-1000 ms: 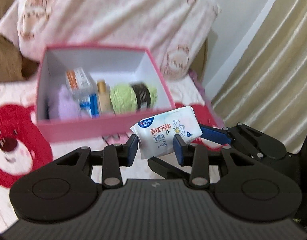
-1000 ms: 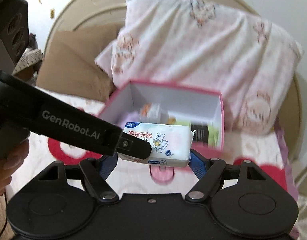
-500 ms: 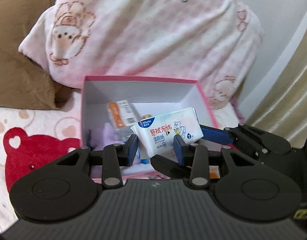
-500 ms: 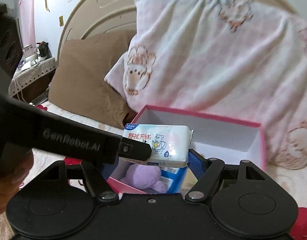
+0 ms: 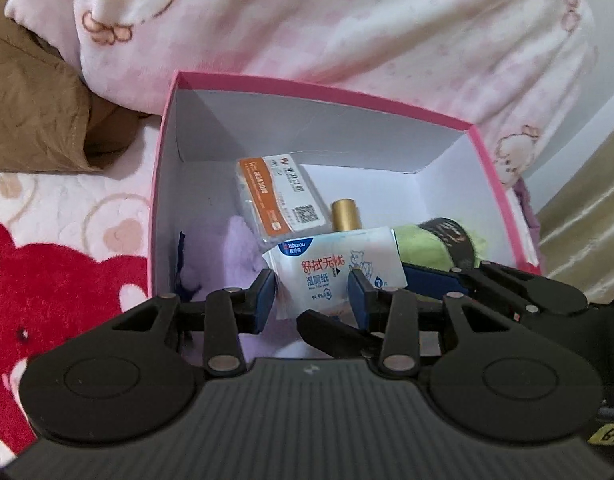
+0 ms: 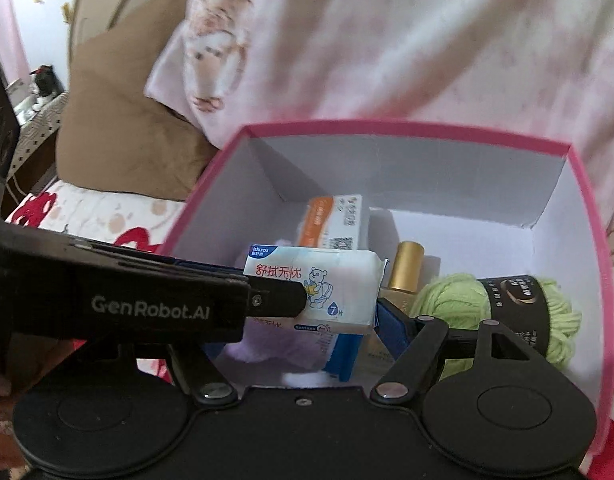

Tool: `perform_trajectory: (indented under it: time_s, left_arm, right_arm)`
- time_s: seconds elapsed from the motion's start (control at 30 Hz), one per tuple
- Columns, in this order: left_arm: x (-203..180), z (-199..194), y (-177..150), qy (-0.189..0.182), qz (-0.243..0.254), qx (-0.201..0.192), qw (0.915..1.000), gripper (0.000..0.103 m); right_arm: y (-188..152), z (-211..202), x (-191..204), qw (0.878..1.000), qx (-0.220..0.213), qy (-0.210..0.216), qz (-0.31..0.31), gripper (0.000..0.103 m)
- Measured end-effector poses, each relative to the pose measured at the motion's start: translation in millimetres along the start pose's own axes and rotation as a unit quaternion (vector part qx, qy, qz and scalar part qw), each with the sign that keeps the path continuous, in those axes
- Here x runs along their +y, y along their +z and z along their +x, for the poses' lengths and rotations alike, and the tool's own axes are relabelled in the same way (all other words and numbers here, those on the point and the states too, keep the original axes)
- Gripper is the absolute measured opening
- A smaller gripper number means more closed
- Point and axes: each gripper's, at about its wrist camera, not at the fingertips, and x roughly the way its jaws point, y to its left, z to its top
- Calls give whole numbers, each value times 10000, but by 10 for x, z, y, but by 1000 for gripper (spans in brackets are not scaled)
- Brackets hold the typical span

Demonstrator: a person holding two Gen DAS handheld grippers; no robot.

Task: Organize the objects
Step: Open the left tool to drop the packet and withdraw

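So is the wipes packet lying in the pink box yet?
Not yet. The wipes packet is held above the pink box by both grippers' fingers, over the things inside.

Both grippers (image 6: 307,320) clamped a wipes pack (image 6: 319,288) over the pink box (image 6: 387,130) holding green yarn (image 6: 467,304).

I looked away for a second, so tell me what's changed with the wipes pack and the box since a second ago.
Both claws carried the wipes pack forward: it was in front of the pink box and now hangs over its inside, above the purple plush. Nothing was let go; the left claw and right claw stay clamped on the pack. The box's contents, such as the green yarn, look unmoved.
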Motion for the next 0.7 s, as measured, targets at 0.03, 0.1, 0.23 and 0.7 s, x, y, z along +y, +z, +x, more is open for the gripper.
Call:
perform_trajectory:
  time_s: [0.03,0.1,0.23,0.7]
  left_arm:
    - [22,52,7,26,-44,44,10000,38]
    - [52,148,5,67,-131,117,9998,38]
    - [15,218,-2,227,-141,-2,9996,40]
    - [-122,-377,-135,260,-107,-223,9994,65]
  right_arm:
    - [18,54,-17,9999,99,-9,64,78]
    - [53,172,-26,9990,375,-93,216,78]
    - [75,290,-25,9983,459,-260,266,78]
    - [16,-406,70,9994,17,-236,250,80]
